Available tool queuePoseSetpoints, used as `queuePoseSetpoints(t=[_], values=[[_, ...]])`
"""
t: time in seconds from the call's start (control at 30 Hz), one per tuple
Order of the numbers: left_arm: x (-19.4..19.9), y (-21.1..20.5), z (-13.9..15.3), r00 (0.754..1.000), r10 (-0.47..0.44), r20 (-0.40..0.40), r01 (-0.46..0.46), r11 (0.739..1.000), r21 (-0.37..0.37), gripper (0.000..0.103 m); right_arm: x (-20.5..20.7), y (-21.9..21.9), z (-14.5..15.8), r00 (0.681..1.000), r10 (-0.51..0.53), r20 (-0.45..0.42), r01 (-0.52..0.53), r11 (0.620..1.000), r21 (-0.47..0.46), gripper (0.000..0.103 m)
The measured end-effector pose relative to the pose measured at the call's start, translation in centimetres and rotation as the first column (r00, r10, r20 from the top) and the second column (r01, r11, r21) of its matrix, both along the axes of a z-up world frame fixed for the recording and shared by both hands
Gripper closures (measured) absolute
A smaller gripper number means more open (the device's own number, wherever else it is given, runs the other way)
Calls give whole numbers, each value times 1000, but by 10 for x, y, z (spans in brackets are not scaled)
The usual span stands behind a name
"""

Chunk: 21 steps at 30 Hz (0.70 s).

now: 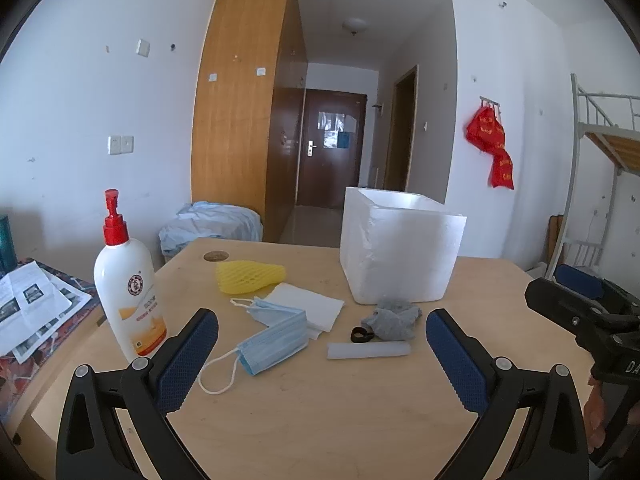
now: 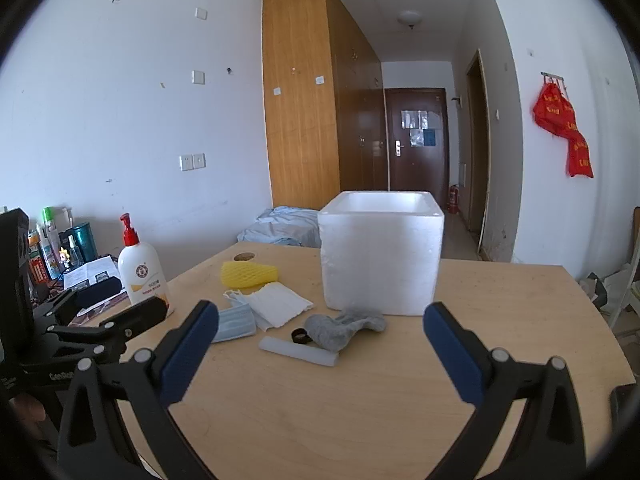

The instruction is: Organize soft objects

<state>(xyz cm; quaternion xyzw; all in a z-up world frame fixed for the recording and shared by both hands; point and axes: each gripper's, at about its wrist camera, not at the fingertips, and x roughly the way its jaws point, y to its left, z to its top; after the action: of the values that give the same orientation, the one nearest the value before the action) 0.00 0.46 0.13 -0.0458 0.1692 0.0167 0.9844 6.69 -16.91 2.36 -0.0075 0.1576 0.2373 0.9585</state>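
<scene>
My left gripper (image 1: 322, 340) hovers low over the pale wooden bench (image 1: 320, 420), its blue-padded fingers (image 1: 188, 364) spread wide with nothing between them. My right gripper (image 2: 320, 338) hangs beside it over the same bench, fingers (image 2: 454, 350) equally wide and empty.

Nearest to me on the bare, lightly scuffed wood lies a crumpled light-blue pleated face mask (image 1: 274, 340), its white ear loop trailing toward my left fingers. Just right of it rests a translucent white plastic tube (image 1: 368, 350) on its side, and touching its far edge, a small black ring (image 1: 362, 335). Against that ring sits a bunched grey sock (image 1: 394, 318), pressed close to the foot of a tall white foam box (image 1: 400, 248), open at the top. A folded white paper napkin (image 1: 308, 306) lies partly under the mask, and beyond it a yellow foam fruit net (image 1: 250, 276) near a round cable hole (image 1: 216, 256) in the bench. At the left edge stands an upright white pump bottle with a red dispenser (image 1: 128, 280).

Left of the bench, a lower surface carries printed papers (image 1: 32, 312), and small bottles (image 2: 52, 240) crowd against the white wall. Behind the bench is a heap of pale blue cloth (image 1: 212, 224). Farther off rise a tall wooden wardrobe (image 1: 244, 100), a corridor ending in a dark brown door (image 1: 332, 152), red bags on a wall hook (image 1: 490, 140), and a metal bunk-bed frame (image 1: 600, 148) at the right.
</scene>
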Motion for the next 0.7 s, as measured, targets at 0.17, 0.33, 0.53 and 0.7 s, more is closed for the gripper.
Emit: queuePoseSetpoints(t=[0.17,0.33,0.53,0.7], values=[[2,-1,0,1000,4,-11,-4,1000,-3,0,0,-1,1,1000,2,-2,-2,1000,0,0],[3,-2,0,1000,10,-13,-10,1000,-3,0,0,-1,2,1000,3,-1,-3,1000,-1,0],[3,0,0,1000,7,-13,-7,1000,-11,0,0,1,1,1000,7,-1,-7,1000,-7,0],[3,1,-1,1000,6,-15,-6,1000,-12,0,0,2,1,1000,6,-2,-6,1000,-8,0]])
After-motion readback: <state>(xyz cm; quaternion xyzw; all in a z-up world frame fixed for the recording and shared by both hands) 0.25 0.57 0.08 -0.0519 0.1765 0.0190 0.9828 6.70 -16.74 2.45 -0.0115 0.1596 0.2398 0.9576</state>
